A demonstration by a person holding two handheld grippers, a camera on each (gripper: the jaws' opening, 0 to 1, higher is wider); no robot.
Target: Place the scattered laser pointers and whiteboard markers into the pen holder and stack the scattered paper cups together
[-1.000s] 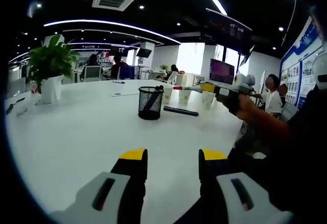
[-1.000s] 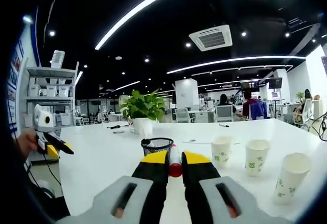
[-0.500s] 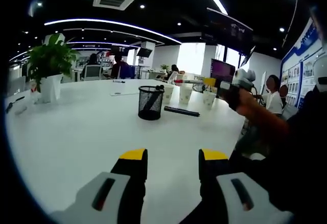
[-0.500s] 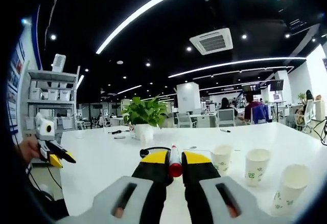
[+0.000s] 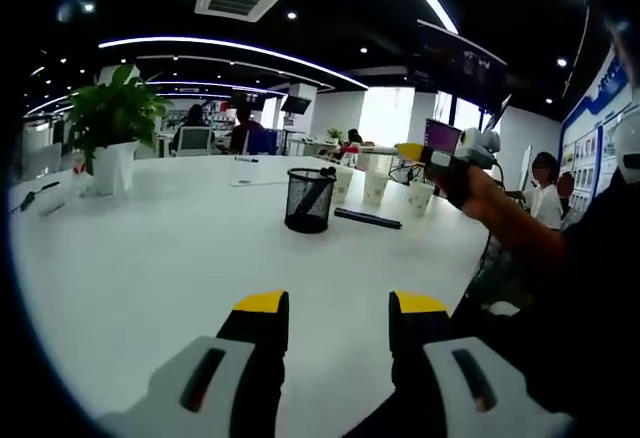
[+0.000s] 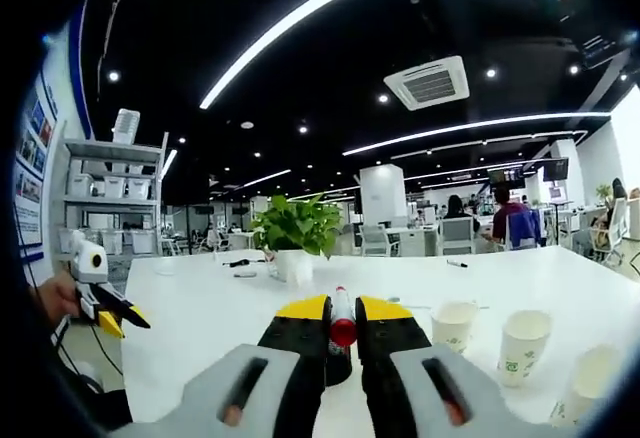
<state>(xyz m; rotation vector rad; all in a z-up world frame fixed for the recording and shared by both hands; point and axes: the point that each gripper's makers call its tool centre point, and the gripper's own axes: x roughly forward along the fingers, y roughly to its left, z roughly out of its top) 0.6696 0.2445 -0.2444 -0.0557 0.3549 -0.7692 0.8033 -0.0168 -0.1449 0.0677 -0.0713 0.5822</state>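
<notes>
White and glossy, the tabletop (image 5: 150, 268) spreads wide across the left gripper view, in a large open office with a black ceiling, curved strip lights and a square air vent overhead. At the far left of this view a potted plant (image 5: 110, 123) stands in a white pot on the tabletop. Near the middle sits the pen holder (image 5: 309, 199), a black mesh cup, upright. Just to its right a dark marker (image 5: 368, 219) lies flat on the surface, and behind it three paper cups (image 5: 377, 186) stand upright, apart from one another. Further right, the right hand-held gripper (image 5: 415, 154) is held up in a hand (image 5: 478, 190) above the cups. At the bottom, the left hand-held gripper (image 5: 338, 308) shows its yellow-tipped jaws spread apart with nothing between them.

In the right gripper view, the left hand-held gripper hangs at the far left edge beside shelving with white boxes (image 6: 100, 193). The plant stands mid-table. At bottom centre, the right hand-held gripper's jaws pinch a whiteboard marker (image 6: 343, 318) with a red cap, pointing forward, over the dark pen holder partly hidden below the jaws. To the right, three cups stand in a row on the tabletop. Seated people (image 6: 510, 220) and desks fill the background.
</notes>
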